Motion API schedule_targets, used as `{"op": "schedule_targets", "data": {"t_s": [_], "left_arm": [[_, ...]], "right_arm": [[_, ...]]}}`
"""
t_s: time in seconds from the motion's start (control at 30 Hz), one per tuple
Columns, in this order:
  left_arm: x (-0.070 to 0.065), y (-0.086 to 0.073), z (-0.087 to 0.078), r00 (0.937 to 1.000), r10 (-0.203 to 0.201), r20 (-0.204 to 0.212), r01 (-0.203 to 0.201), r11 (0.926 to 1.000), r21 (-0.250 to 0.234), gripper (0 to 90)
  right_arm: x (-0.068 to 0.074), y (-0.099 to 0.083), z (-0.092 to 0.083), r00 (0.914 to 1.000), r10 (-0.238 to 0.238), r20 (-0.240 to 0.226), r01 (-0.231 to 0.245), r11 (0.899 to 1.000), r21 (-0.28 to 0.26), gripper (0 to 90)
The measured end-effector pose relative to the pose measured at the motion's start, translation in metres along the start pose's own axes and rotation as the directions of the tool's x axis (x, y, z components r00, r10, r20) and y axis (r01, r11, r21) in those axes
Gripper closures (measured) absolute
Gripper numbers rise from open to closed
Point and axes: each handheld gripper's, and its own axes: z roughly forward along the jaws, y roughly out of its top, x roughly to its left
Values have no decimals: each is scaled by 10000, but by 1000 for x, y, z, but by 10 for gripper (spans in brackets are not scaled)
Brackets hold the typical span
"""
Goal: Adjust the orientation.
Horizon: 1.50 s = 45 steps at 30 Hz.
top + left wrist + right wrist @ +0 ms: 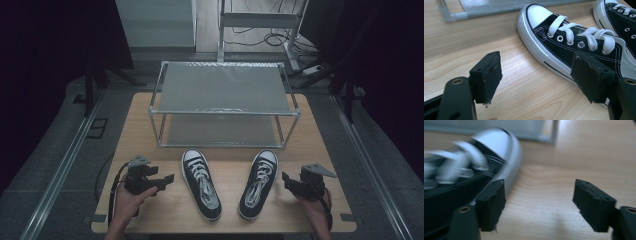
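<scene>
Lower left of the high view: left gripper (169,178) held low over the table (140,125), jaws spread with nothing between them, pointing rightward at the left shoe (201,183). Closest shoe for this hand — just beside the jaw tips, not touching. Seen in the left gripper view, with bare wood showing in the gap and the shoe's white rubber sidewall (534,42) running diagonally from upper centre down to the lower right, passing behind the right-hand jaw.

Centre of the high view: two shoes, black canvas with white laces and white toe caps, lying side by side on their soles. Long axes running bottom to top of the frame, toes toward the rack (223,103), heels toward the lower edge and splayed slightly apart. One rack — two mesh shelves, nothing on either shelf.

Lower right: right gripper (285,179), likewise spread and holding nothing, pointing leftward at the right shoe (258,183), near its side but apart. Blurred in the right gripper view, though the shoe's toe cap (496,141) and ribbed sidewall clearly lie to the upper left, behind the left-hand jaw.

Judged from this layout: each shoe lies broadside to its nearer gripper, so probably one apiece.

Count: two grippers, two shoes, one rack.
</scene>
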Motion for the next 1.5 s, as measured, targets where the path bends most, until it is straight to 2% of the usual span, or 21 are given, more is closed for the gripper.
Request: {"op": "schedule_targets", "data": {"t_s": [0.03,0.1,0.17,0.2,0.3,0.37,0.4,0.43,0.53,0.6,0.8,0.93,0.97,1.03,1.07,1.1,1.13,1.23,1.27,1.47,1.5], "left_arm": [[0,0,0,10000,9,-10,-9,10000,15,247],[0,0,0,10000,28,-23,-28,10000,27,247],[0,1,1,10000,27,-74,-26,10000,54,248],[0,1,1,10000,38,-67,-38,10000,59,248],[-1,1,-1,10000,41,-35,-41,10000,50,247],[0,1,-2,10000,51,-21,-51,10000,49,246],[0,1,-2,10000,43,-24,-42,10000,48,246],[0,1,-2,10000,31,-32,-31,10000,54,247],[1,1,-1,10000,49,-39,-48,9999,127,247],[1,1,-1,10000,75,-25,-75,9998,172,247],[0,1,1,9999,102,-81,-100,9997,242,246],[0,1,1,9999,117,-90,-115,9996,262,246],[0,1,1,9999,116,-92,-114,9996,259,246],[0,1,1,9999,125,-77,-123,9996,261,246],[0,1,1,9999,130,-72,-128,9996,267,245],[0,1,1,9999,135,-67,-133,9995,283,246],[-1,1,1,9999,111,-63,-109,9995,297,246],[-1,0,2,9999,141,-72,-138,9993,339,246],[-1,0,3,9999,147,-68,-144,9993,355,245],[-3,0,4,9999,171,-26,-170,9989,429,245],[-3,0,4,9999,159,-20,-158,9989,437,246]], "right_arm": [[9,3,-17,9986,-290,-441,264,9980,-574,337],[12,4,-23,9968,-408,-693,359,9968,-714,364],[26,10,-42,9886,-924,-1190,775,9892,-1244,479],[26,10,-42,9886,-924,-1190,775,9892,-1244,479],[43,14,-55,9739,-1413,-1774,1126,9802,-1626,557],[60,16,-62,9552,-1865,-2300,1473,9730,-1775,582],[60,16,-62,9552,-1865,-2300,1473,9730,-1775,582],[68,16,-62,9432,-2100,-2573,1693,9705,-1715,579],[69,15,-60,9408,-2042,-2704,1645,9729,-1626,577],[64,13,-54,9435,-1823,-2769,1464,9785,-1454,574],[55,11,-49,9412,-1447,-3051,1082,9851,-1335,596],[65,13,-55,9086,-1607,-3856,1099,9825,-1506,778],[65,13,-55,9086,-1607,-3856,1099,9825,-1506,778],[74,14,-57,8902,-1673,-4238,1125,9820,-1514,856],[84,13,-59,8779,-1898,-4397,1335,9787,-1561,888],[90,13,-60,8701,-2028,-4493,1462,9766,-1577,897],[90,13,-60,8701,-2028,-4493,1462,9766,-1577,897],[108,14,-60,8482,-2385,-4730,1923,9706,-1446,899],[120,14,-59,8346,-2543,-4886,2157,9671,-1349,900],[148,14,-51,8123,-2893,-5064,2675,9564,-1171,900],[156,14,-49,8011,-2985,-5188,2826,9527,-1118,900]]}}
